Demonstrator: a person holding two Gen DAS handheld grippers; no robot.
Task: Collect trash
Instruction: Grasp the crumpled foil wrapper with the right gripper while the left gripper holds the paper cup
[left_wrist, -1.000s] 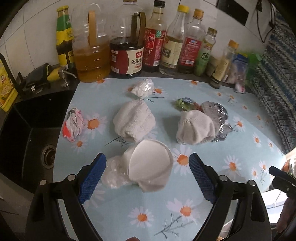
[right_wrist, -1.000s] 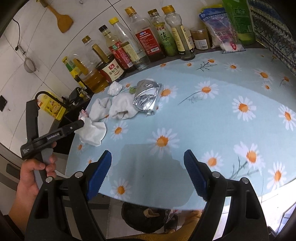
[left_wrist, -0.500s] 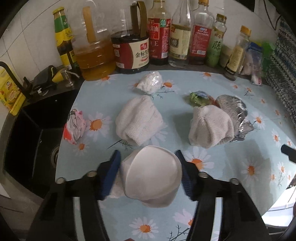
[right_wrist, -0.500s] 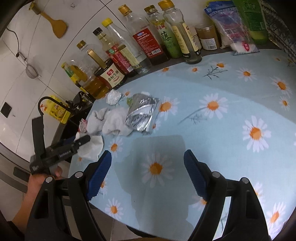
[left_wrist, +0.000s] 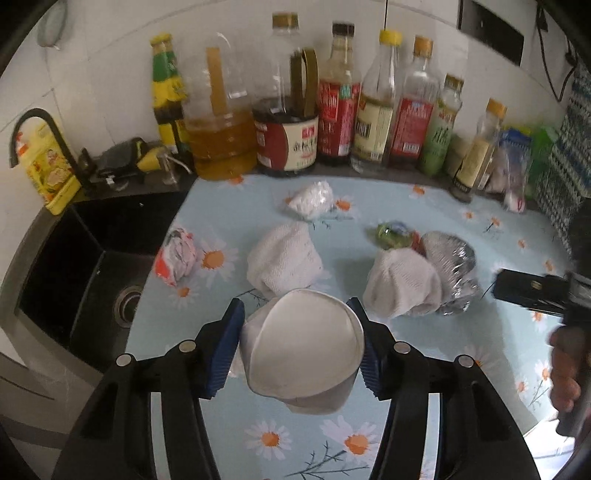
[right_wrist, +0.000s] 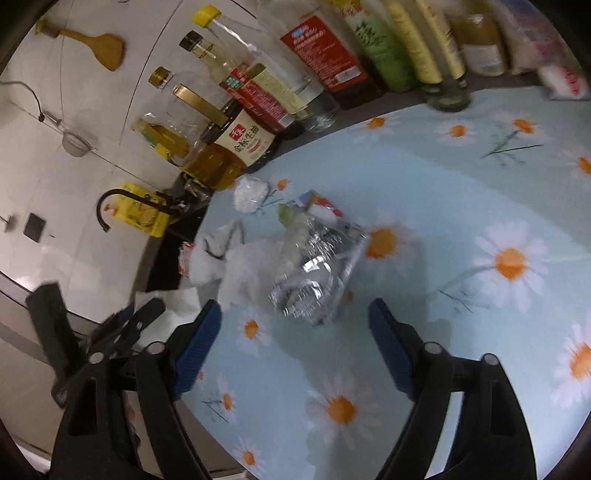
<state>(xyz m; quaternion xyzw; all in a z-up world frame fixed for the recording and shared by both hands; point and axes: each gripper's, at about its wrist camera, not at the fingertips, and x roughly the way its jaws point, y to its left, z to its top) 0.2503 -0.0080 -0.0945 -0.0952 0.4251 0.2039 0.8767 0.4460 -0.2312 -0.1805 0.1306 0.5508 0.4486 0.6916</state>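
Observation:
My left gripper (left_wrist: 299, 341) is shut on a crushed white paper cup (left_wrist: 303, 343), held just above the daisy tablecloth (left_wrist: 443, 369). Beyond it lie two white cloth wads (left_wrist: 282, 260) (left_wrist: 402, 288), a silver foil bag (left_wrist: 448, 264), a green wrapper (left_wrist: 393, 234), a white plastic wad (left_wrist: 310, 199) and a red-white wrapper (left_wrist: 177, 256). My right gripper (right_wrist: 295, 343) is open and empty, close over the foil bag (right_wrist: 317, 273). The left gripper and the cup also show at the left of the right wrist view (right_wrist: 122, 325).
A row of oil and sauce bottles (left_wrist: 332, 118) lines the back wall. A black sink (left_wrist: 85, 273) with a tap (left_wrist: 40, 136) lies left of the cloth. The table's front edge is near me.
My left gripper closed on the paper cup and lifted it slightly. My right gripper moved forward and left toward the foil bag, still open.

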